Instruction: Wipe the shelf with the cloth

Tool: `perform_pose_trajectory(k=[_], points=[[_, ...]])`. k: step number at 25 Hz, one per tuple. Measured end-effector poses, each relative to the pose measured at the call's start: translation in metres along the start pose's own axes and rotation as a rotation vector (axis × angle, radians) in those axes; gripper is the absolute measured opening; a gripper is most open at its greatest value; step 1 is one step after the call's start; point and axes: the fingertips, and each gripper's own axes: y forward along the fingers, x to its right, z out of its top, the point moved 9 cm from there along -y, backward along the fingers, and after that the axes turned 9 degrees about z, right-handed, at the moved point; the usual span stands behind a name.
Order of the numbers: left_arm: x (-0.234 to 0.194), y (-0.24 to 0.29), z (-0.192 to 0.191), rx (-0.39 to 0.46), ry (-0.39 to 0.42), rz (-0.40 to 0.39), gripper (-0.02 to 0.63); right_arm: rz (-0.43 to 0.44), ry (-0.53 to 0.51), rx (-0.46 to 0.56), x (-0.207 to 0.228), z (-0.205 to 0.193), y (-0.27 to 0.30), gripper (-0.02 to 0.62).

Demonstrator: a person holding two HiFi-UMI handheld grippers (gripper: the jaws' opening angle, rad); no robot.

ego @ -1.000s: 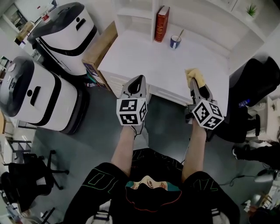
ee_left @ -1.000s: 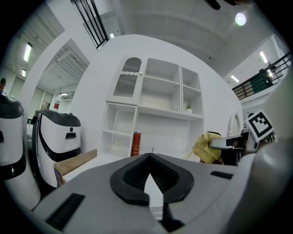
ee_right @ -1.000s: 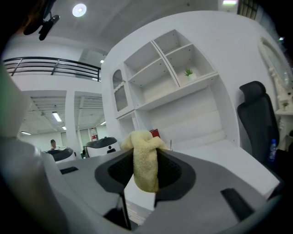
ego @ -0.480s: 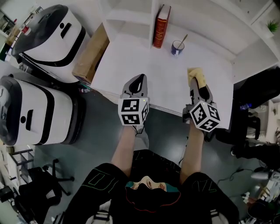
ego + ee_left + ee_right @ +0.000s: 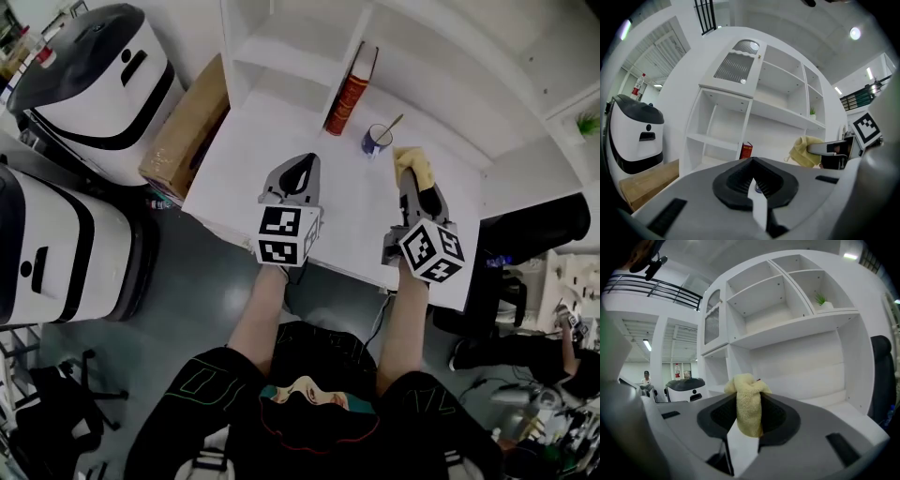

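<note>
left claw (image 5: 301, 163): jaws together, empty | right claw (image 5: 415, 184): jaws clamped on cloth (image 5: 749, 409) | forearms (image 5: 255, 323): both extended forward, side by side

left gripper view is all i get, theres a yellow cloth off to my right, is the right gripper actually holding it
Observer: Yes. The right gripper view shows the right gripper with its jaws shut on the yellow cloth, a fold bunched above them.
Operator: is it down on the surface yet
Observer: The head view puts it over the white desktop, just right of a blue mug; whether it touches can't be told.
Operator: anything in that mug
Observer: A thin utensil sticks out of it, slanting toward the cloth's side.
</note>
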Motion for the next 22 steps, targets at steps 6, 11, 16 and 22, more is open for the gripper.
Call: perform_pose_trajectory(k=[6, 11, 16, 22], points=[[-0.004, 0.009, 0.037, 0.075, 0.005, 0.009, -0.002, 0.027, -0.035, 0.061, 0.001, 0.036, 0.019, 0.126], [0.006, 0.028, 0.061, 0.139, 0.031, 0.04, -0.002, 0.098, -0.06, 0.094, 0.007, 0.055, 0.042, 0.126], [0.025, 0.042, 0.09, 0.198, 0.084, 0.044, -0.002, 0.165, -0.081, 0.137, 0.015, 0.081, 0.059, 0.126], [0.05, 0.055, 0.126, 0.288, 0.156, 0.047, -0.002, 0.272, -0.14, 0.206, 0.021, 0.118, 0.072, 0.126]])
